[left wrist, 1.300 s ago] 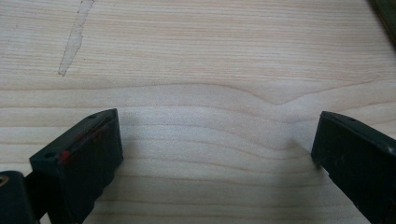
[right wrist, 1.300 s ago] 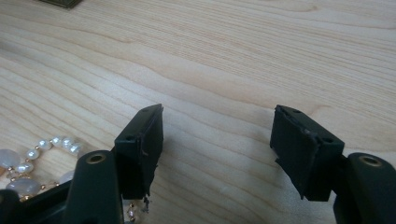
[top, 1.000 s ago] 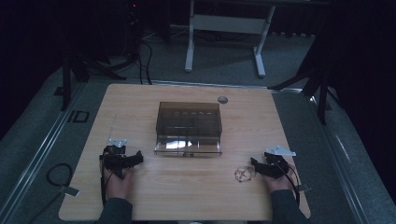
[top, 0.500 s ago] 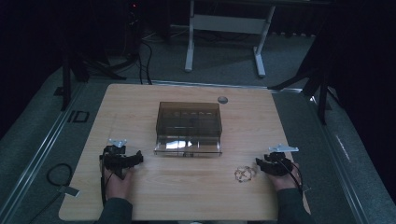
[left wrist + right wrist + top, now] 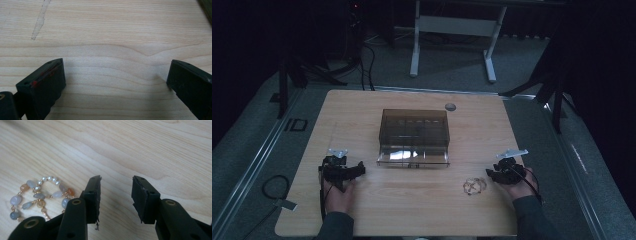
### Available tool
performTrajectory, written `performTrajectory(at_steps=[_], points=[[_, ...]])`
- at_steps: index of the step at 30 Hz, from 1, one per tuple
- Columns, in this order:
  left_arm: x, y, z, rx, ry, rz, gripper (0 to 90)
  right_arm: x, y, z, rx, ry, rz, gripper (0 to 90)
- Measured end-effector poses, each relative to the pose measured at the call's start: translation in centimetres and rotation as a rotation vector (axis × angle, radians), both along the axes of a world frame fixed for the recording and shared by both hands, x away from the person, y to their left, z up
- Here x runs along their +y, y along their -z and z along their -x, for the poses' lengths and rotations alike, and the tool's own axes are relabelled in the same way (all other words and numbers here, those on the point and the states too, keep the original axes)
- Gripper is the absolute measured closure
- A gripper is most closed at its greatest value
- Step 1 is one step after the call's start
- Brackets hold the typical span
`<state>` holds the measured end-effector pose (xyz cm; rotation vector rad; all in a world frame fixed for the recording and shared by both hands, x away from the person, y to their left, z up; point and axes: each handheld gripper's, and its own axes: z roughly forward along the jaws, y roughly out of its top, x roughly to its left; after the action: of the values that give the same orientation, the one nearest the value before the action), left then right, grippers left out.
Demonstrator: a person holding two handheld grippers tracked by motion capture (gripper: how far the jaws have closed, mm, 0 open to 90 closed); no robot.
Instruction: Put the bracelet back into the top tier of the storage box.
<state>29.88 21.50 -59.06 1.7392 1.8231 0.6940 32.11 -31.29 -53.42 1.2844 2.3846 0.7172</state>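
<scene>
One beaded bracelet (image 5: 40, 195) lies just beside the right claw (image 5: 116, 187).

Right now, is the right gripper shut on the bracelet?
No: the right gripper is open over bare wood, with the beaded bracelet lying beside its left jaw.

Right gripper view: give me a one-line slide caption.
Open right tongs hover over the wooden table, with a beaded bracelet lying just outside one jaw, ungrasped.
</scene>
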Motion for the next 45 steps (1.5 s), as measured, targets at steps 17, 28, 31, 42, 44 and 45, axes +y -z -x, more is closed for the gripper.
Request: performTrajectory(at_steps=[17,28,31,42,44,45], points=[[0.0,0.0,0.0,0.000,0.000,0.000,2.0,1.4,-1.3,-0.6,0.077,-0.093,0.121,63.0],[0.0,0.0,0.0,-0.001,0.000,0.000,2.0,2.6,-1.8,-0.6,0.128,-0.164,0.206,66.9],[0.0,0.0,0.0,0.000,0.000,0.000,2.0,2.7,-1.8,-0.7,0.144,-0.175,0.212,67.3],[0.0,0.0,0.0,-0.001,0.001,0.001,2.0,3.7,-1.9,-0.7,0.195,-0.232,0.247,67.9],[0.0,0.0,0.0,-0.002,0.003,0.002,2.0,3.9,-1.9,-0.7,0.202,-0.242,0.251,68.1],[0.0,0.0,0.0,-0.002,0.004,0.002,2.0,4.0,-1.9,-0.7,0.208,-0.247,0.255,68.2]])
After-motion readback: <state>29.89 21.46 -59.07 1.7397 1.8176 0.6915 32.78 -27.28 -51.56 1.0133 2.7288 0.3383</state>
